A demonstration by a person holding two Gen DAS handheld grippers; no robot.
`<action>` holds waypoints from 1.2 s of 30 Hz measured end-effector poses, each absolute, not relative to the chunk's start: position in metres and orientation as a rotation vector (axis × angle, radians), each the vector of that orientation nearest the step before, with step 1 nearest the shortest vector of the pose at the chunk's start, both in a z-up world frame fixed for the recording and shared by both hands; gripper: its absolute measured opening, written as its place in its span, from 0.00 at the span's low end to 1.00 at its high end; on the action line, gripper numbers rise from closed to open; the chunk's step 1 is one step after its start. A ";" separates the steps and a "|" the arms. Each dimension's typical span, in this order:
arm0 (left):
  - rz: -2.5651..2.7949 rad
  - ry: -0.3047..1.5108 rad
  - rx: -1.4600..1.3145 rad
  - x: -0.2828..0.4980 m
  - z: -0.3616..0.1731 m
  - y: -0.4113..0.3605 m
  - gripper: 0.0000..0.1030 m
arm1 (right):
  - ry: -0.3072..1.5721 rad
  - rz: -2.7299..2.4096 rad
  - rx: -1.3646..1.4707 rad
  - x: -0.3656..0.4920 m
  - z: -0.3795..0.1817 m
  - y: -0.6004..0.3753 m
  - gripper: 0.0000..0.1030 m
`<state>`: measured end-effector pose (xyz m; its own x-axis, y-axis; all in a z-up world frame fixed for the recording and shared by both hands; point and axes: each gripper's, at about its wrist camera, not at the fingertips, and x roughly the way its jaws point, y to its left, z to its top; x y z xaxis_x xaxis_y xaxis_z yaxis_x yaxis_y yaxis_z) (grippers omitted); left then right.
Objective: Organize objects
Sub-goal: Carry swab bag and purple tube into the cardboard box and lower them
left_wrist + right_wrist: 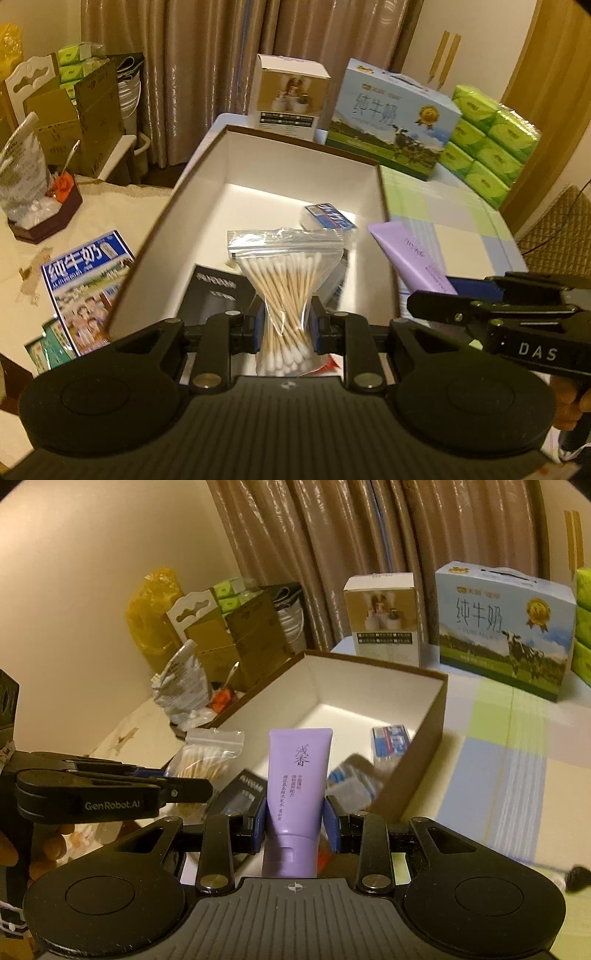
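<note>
One zip bag of cotton swabs (286, 291) is clamped at its waist by the left gripper (285, 328), held upright over the near end of one open box (382, 192); the bag is pinched into an hourglass shape. One lilac tube (295, 794) is clamped between the pads of the right gripper (295, 825), cap end toward the camera, held above the box's near edge. Inside the white-lined box, one black booklet-like item (214, 291) and two blue-and-white packets (330, 216) are seen; a red scrap near the swab bag cannot be identified. Behind the box, on the checked tablecloth (450, 218), one small white carton (288, 98), one milk carton case (391, 118) and one pack of green tissues (487, 147) are counted. One blue milk leaflet (86, 288) lies left of the box.
</note>
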<state>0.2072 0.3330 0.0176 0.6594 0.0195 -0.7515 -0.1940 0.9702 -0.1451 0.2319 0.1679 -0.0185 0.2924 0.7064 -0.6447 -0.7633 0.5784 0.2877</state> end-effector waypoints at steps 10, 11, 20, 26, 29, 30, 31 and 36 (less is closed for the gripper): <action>0.113 0.884 -0.136 0.274 0.005 0.363 0.19 | 0.877 0.934 -0.071 0.283 -0.035 0.214 0.29; 0.113 0.889 -0.128 0.281 0.004 0.366 0.19 | 0.882 0.933 -0.074 0.287 -0.036 0.217 0.29; 0.085 0.927 -0.085 0.340 -0.014 0.379 0.19 | 0.930 0.897 -0.097 0.332 -0.054 0.250 0.29; 0.083 0.963 -0.071 0.367 -0.028 0.387 0.19 | 0.958 0.869 -0.089 0.354 -0.065 0.262 0.29; 0.082 0.978 -0.072 0.381 -0.035 0.390 0.19 | 0.971 0.860 -0.086 0.363 -0.070 0.266 0.29; 0.082 0.982 -0.072 0.384 -0.037 0.391 0.19 | 0.974 0.858 -0.085 0.366 -0.072 0.268 0.29; 0.080 0.986 -0.071 0.387 -0.038 0.391 0.19 | 0.977 0.855 -0.084 0.368 -0.073 0.269 0.29; 0.073 1.002 -0.059 0.405 -0.047 0.394 0.19 | 0.990 0.844 -0.075 0.379 -0.079 0.274 0.29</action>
